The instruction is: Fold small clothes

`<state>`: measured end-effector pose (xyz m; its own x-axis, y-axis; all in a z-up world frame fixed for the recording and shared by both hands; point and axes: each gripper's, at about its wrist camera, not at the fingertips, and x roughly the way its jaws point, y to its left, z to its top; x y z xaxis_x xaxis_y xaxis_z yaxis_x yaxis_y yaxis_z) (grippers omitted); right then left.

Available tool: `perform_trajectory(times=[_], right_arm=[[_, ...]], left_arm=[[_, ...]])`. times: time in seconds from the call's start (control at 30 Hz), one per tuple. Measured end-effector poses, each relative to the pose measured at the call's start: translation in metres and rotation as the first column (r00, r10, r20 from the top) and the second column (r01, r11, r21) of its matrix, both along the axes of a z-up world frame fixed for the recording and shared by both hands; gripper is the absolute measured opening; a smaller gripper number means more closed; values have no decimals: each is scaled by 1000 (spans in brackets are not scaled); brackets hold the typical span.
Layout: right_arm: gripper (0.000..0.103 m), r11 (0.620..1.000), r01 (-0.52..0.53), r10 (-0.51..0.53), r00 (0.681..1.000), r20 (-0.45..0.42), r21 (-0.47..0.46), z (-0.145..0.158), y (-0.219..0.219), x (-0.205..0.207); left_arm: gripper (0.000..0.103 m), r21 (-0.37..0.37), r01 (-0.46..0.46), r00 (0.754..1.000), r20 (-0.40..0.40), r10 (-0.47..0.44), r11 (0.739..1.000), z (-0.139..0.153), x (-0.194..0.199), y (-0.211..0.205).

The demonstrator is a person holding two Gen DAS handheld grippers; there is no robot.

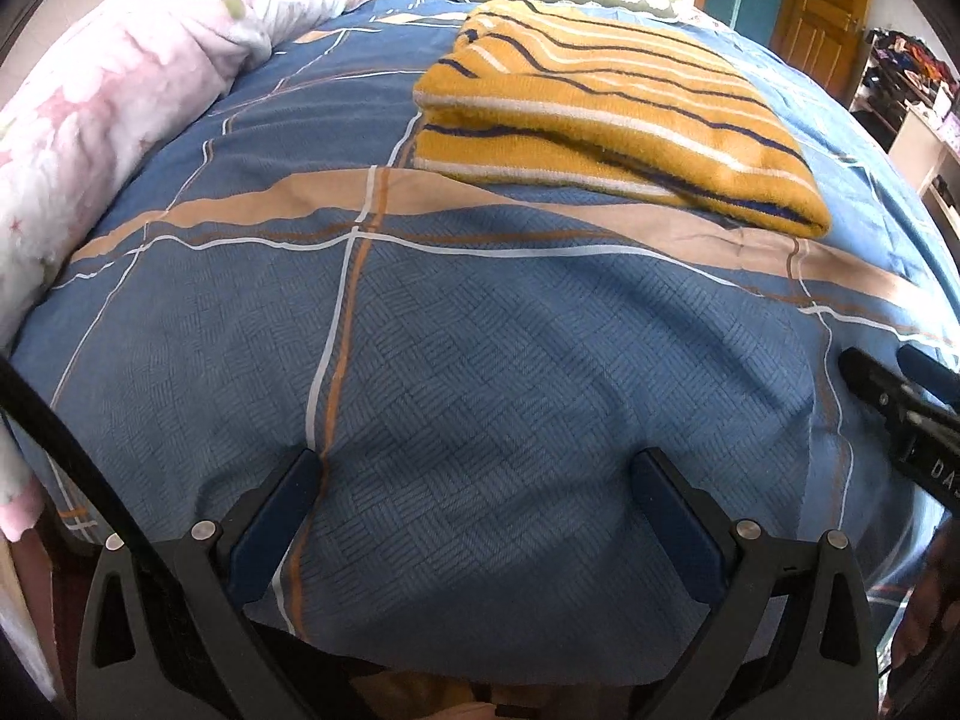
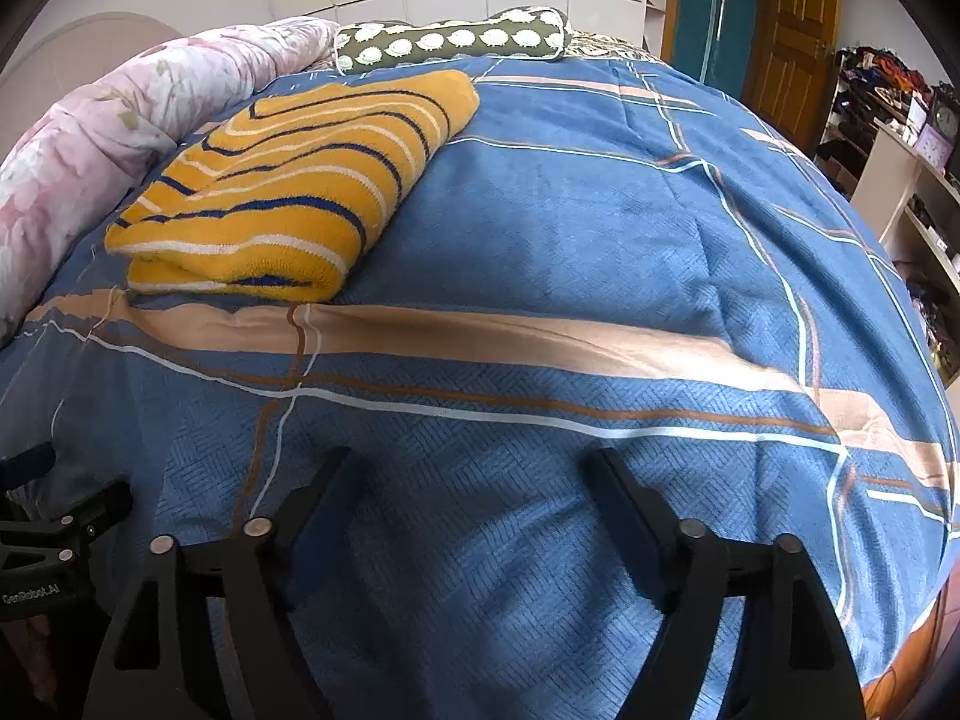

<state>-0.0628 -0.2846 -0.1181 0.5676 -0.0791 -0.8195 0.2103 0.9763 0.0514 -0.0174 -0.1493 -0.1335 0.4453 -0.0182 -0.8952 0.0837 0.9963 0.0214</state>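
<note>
A mustard-yellow knit garment (image 1: 618,114) with white and navy stripes lies folded into a thick rectangle on the blue bedspread (image 1: 468,360). In the right wrist view the folded garment (image 2: 288,192) sits at the upper left. My left gripper (image 1: 477,468) hovers over bare bedspread well short of the garment, jaws wide open, nothing between them. My right gripper (image 2: 471,468) stands open too over the bedspread (image 2: 570,240), nothing between its fingers. The right gripper's tip (image 1: 888,396) shows at the left wrist view's right edge.
A rolled pink floral quilt (image 1: 102,114) lines the bed's left side. A green bolster pillow (image 2: 450,39) with white dots lies at the head. A wooden door (image 2: 792,30) and cluttered shelves (image 2: 900,168) stand to the right of the bed.
</note>
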Motion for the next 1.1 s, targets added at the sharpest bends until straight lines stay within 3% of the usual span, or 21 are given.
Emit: perform_trajectory(times=[0.33, 0.6, 0.73, 0.87, 1.1], right_arm=[[95, 1000, -16, 17, 999, 37, -14, -4, 0, 1], [95, 999, -33, 33, 999, 40, 13, -1, -1, -6], [95, 998, -13, 8, 996, 89, 65, 12, -10, -18], [95, 1000, 17, -20, 992, 127, 23, 29, -15, -28], [95, 990, 109, -100, 990, 97, -94, 48, -17, -36]], left_arm=[[103, 7, -8, 1000, 20, 8, 1000, 12, -10, -3], [103, 4, -15, 986, 166, 15, 1000, 65, -27, -8], [103, -13, 16, 978, 208, -13, 1000, 85, -34, -14], [103, -42, 26, 980, 198, -17, 999, 93, -39, -18], [103, -34, 45, 976, 215, -37, 998, 101, -51, -19]])
